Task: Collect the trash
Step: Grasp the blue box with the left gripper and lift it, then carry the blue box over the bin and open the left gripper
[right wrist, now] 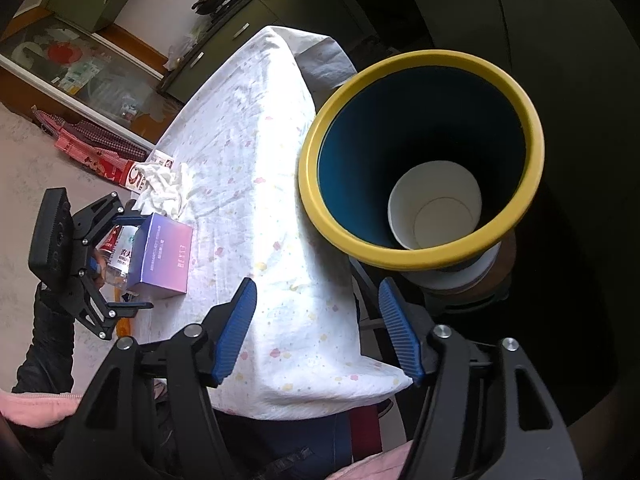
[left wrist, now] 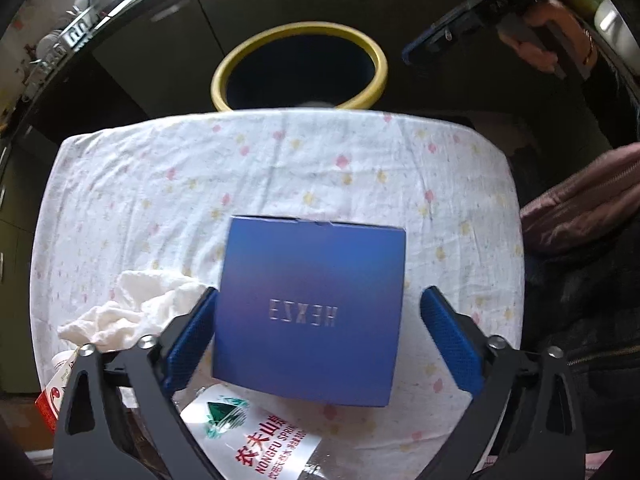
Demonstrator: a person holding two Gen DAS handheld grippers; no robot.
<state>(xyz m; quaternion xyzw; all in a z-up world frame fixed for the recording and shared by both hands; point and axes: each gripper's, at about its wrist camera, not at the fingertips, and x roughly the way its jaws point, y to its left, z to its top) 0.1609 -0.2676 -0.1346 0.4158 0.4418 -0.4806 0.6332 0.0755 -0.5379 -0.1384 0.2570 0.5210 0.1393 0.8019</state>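
Observation:
A blue box [left wrist: 310, 308] stands on the cloth-covered table [left wrist: 280, 168]. My left gripper [left wrist: 318, 332] is open with its blue pads on either side of the box; the left pad is against it, the right pad apart. A crumpled white tissue [left wrist: 132, 312] lies left of it, a plastic water bottle [left wrist: 256, 432] lies under the gripper. The yellow-rimmed bin [left wrist: 298, 70] stands beyond the table's far edge. In the right wrist view my right gripper [right wrist: 318, 330] is open and empty over the table's near edge, beside the bin [right wrist: 420, 152], which holds a white paper cup [right wrist: 434, 210]. The box [right wrist: 162, 254] and left gripper [right wrist: 120, 256] show there too.
A red carton [left wrist: 50, 396] lies at the table's left edge, also in the right wrist view [right wrist: 134, 176] next to the tissue [right wrist: 168, 186]. Dark kitchen cabinets [left wrist: 168, 40] stand behind the bin. The person's pink jacket [left wrist: 580, 200] is at the right.

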